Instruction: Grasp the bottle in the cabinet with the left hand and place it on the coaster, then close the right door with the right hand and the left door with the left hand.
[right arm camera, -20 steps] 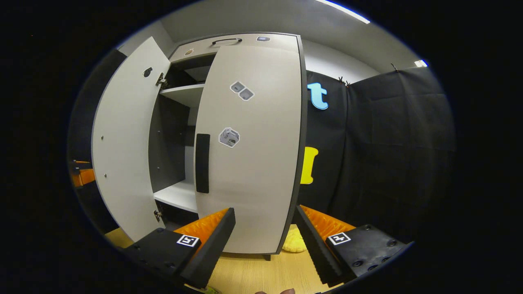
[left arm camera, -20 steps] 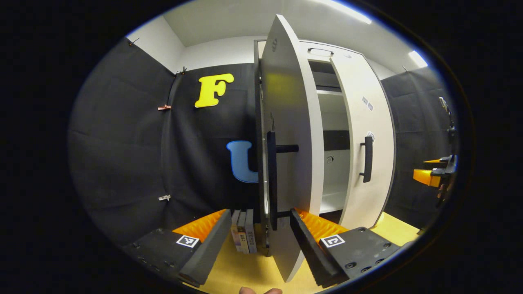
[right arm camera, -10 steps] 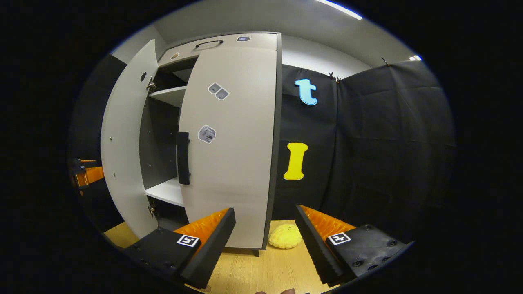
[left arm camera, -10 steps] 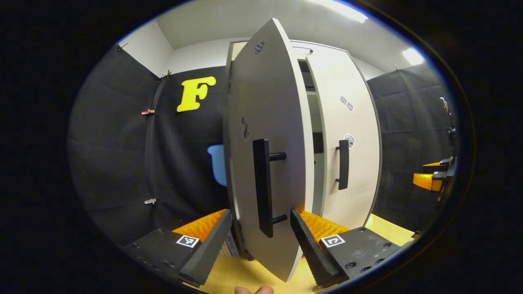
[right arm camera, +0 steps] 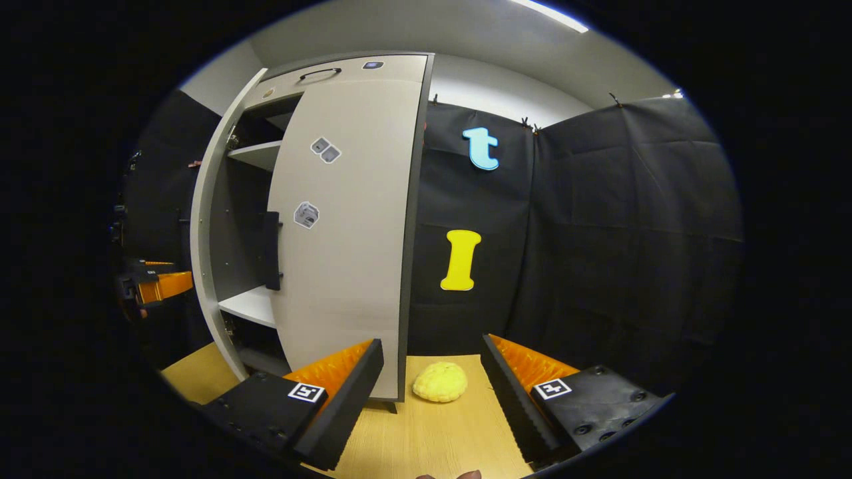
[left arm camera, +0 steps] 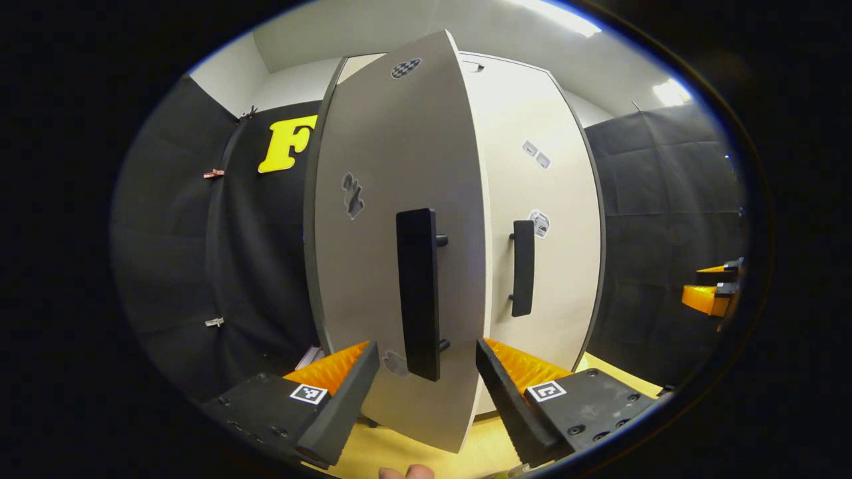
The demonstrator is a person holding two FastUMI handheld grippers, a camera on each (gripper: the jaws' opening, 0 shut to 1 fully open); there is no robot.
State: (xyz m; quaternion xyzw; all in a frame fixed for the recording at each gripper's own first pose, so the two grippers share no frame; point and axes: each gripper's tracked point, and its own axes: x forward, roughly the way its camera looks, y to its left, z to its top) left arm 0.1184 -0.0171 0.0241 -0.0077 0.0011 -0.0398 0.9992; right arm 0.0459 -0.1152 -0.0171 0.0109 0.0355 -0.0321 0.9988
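The cabinet (left arm camera: 532, 133) is the landmark. In the left gripper view the left tool (left arm camera: 426, 392) stands with its fingers (left arm camera: 343, 399) spread wide, holding nothing, right in front of the left door (left arm camera: 373, 266). That door is swung most of the way in but its free edge still stands out from the right door (left arm camera: 559, 266), which lies flush with the cabinet front. The left door's black bar handle (left arm camera: 418, 293) sits between the fingers and above them; whether either finger touches the door I cannot tell. The right door's handle (left arm camera: 523, 267) shows just beyond the gap. Far to the right of the cabinet, the other tool (left arm camera: 712, 293) shows at the edge. A fingertip (left arm camera: 406, 472) peeks in at the bottom.

The right gripper view looks at the cabinet (right arm camera: 346, 66) from its right side. The right tool (right arm camera: 432, 399) is also spread wide and holds nothing, hanging over the wooden desk (right arm camera: 439, 439), apart from the right door (right arm camera: 346, 253). This view shows the gap the left door (right arm camera: 203, 253) leaves: shelves (right arm camera: 249, 306) inside are visible. A yellow bun-like lump (right arm camera: 439, 383) lies on the desk just right of the cabinet's foot. The left tool (right arm camera: 156, 285) shows beyond the left door.

No bottle or coaster can be made out.
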